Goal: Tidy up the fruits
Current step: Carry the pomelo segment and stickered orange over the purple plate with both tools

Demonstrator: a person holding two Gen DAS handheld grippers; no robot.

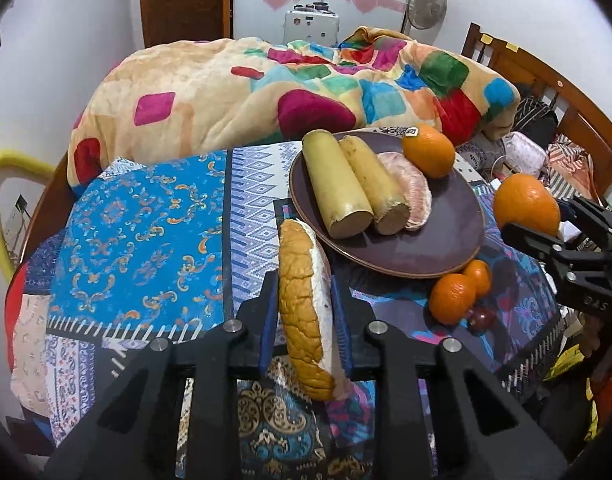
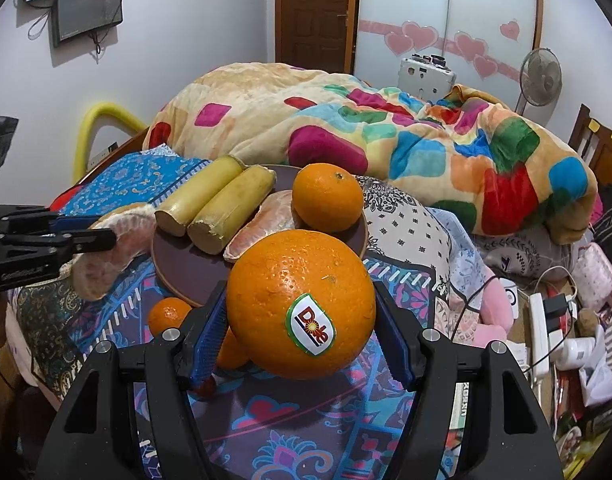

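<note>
A dark purple plate point(image 1: 438, 248) point(image 2: 178, 268) on the patterned bedspread holds two pale yellow sugarcane pieces point(image 1: 338, 184) point(image 2: 222, 204), a peeled pomelo segment point(image 1: 414, 196) point(image 2: 262, 220) and an orange point(image 1: 428, 150) point(image 2: 326, 198). My left gripper point(image 1: 304, 304) is shut on a pomelo wedge point(image 1: 302, 312) point(image 2: 118, 244) with yellow rind, held just in front of the plate. My right gripper point(image 2: 302, 320) point(image 1: 546, 236) is shut on a large orange point(image 2: 302, 304) point(image 1: 526, 204) with a Dole sticker, right of the plate.
Two small tangerines point(image 1: 452, 298) point(image 2: 168, 314) and a small dark red fruit point(image 1: 482, 318) lie on the bedspread beside the plate. A bundled colourful blanket point(image 1: 266, 92) lies behind. Clutter, cables and a power strip point(image 2: 542, 332) are at the right.
</note>
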